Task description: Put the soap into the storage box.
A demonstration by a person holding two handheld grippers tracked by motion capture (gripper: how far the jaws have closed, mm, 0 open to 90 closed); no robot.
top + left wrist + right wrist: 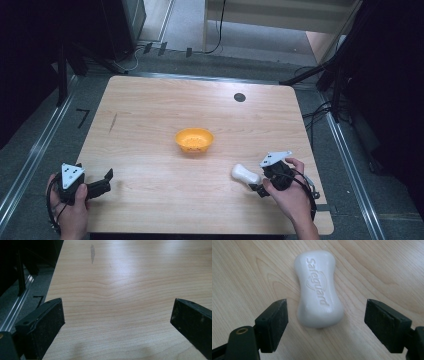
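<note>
Now the white soap bar [319, 288] (stamped "Safeguard") lies flat on the wooden table [150, 125], between the spread jaws of the right gripper [325, 315], untouched. Left gripper [117, 317] gapes wide over bare wood. An orange bowl [194, 139] sits mid-table.

Bowl [194, 139] sits mid table [150, 100]. Soap bar [245, 174] lies nearer the person, to bowl's right, btwn right gripper's [256, 184] jaws. Left gripper [102, 182] at near-left corner, well apart.
</note>
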